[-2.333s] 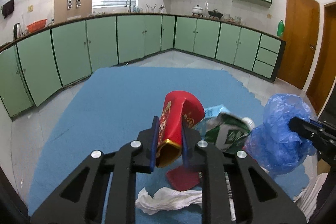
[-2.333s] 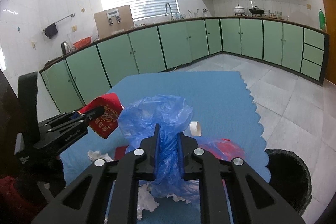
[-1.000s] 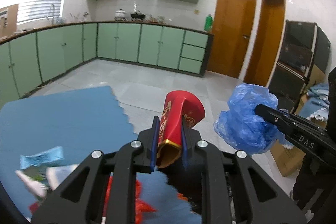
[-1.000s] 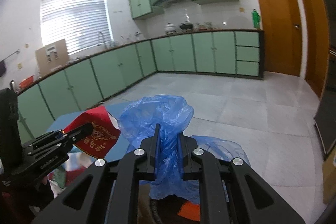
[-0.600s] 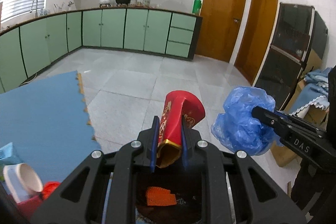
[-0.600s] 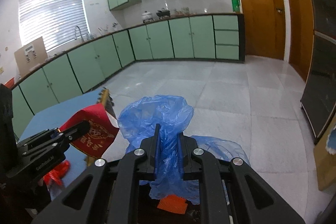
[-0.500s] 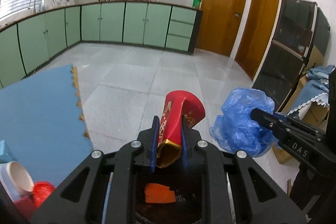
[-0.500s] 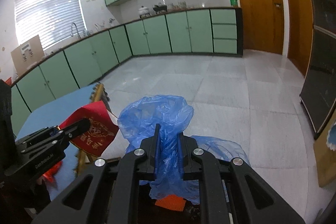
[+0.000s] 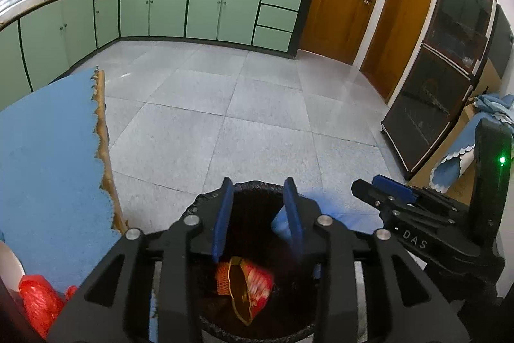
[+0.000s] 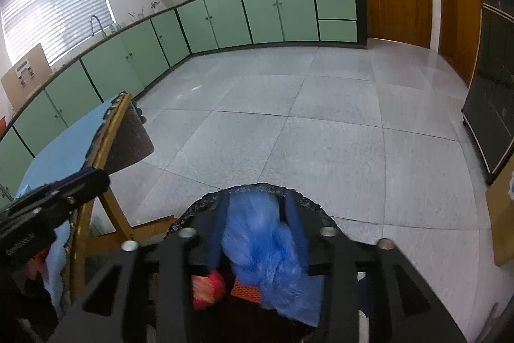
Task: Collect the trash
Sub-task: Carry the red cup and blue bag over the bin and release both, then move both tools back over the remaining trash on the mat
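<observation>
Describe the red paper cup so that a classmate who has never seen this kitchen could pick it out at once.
Find the black bin on the grey tiled floor, beside the blue-covered table. Look down into it, between the open jaws of the left gripper: the red paper cup is tumbling there on its side. Its gold lining and gold-edged mouth set it apart from the blurred blue plastic bag and the orange mesh scrap.

Glossy red paper cup (image 9: 247, 282), crinkled blue plastic bag (image 10: 266, 249), matt black bin liner (image 9: 205, 204), polished stone floor (image 9: 257, 105)
</observation>
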`<state>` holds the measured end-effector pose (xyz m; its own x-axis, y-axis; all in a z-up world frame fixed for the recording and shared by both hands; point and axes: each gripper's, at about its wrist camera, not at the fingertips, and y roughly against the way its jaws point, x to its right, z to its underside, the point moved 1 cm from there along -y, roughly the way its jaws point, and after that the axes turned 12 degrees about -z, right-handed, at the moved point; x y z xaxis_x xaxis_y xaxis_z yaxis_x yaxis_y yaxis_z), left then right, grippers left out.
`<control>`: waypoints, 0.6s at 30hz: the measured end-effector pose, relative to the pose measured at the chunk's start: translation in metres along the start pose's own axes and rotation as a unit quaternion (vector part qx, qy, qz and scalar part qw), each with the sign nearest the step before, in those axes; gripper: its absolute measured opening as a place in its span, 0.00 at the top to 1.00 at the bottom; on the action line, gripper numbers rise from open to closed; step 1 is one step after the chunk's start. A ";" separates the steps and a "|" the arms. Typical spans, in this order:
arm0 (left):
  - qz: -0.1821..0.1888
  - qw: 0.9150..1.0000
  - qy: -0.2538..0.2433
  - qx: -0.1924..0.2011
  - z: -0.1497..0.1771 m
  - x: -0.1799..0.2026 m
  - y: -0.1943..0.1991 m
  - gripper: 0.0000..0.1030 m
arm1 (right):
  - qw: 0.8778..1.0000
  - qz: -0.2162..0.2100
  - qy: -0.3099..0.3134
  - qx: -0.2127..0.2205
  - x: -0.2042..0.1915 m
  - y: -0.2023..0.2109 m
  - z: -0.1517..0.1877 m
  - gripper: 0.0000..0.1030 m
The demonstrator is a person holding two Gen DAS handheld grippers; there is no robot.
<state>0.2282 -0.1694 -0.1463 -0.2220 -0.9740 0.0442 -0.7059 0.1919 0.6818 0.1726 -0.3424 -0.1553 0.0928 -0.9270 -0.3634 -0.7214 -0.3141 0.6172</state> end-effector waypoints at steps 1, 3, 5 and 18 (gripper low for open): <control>-0.002 1.000 0.001 0.001 -0.001 0.001 0.000 0.65 | 1.000 0.001 -0.002 0.000 -0.001 -0.001 0.000 0.49; -0.003 1.000 0.005 0.003 -0.001 -0.001 0.003 0.62 | 1.000 0.006 -0.003 0.002 -0.003 0.003 0.000 0.39; -0.006 1.000 0.012 0.007 -0.004 -0.007 0.009 0.55 | 1.000 0.018 -0.003 0.010 -0.004 0.007 -0.001 0.24; -0.090 0.991 0.038 0.095 -0.002 -0.072 0.114 0.25 | 0.996 -0.001 0.014 0.083 -0.073 0.063 -0.014 0.06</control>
<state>0.1649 -0.0778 -0.0708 -0.0346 -0.9994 -0.0061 -0.8445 0.0260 0.5349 0.1302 -0.2978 -0.0800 0.1109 -0.9324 -0.3440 -0.8243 -0.2797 0.4923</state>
